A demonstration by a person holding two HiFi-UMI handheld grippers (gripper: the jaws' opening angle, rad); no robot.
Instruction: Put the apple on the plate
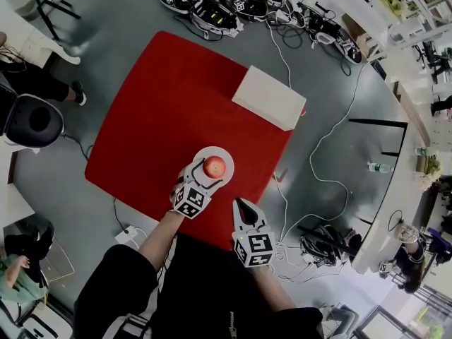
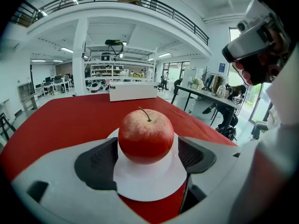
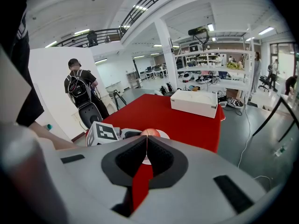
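The apple [image 1: 214, 166] is seen resting on the white plate [image 1: 205, 152] at the lower centre of the red counter [image 1: 162, 104], flanked by the released left claw [image 1: 208, 177], while the right claw [image 1: 240, 205] is clenched on nothing, so only withdrawal is judged left.

Bright, even ceiling light, soft shadows, strong fisheye bending at edges.

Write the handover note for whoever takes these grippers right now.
Left gripper: open, jaws on either side of the apple, low over the plate.
Right gripper: shut, empty, by the near edge of the table.
The apple sits stem up on the plate.
Done: the apple is on the plate.
Left to do: probably only to draw the left gripper back without nudging the apple.
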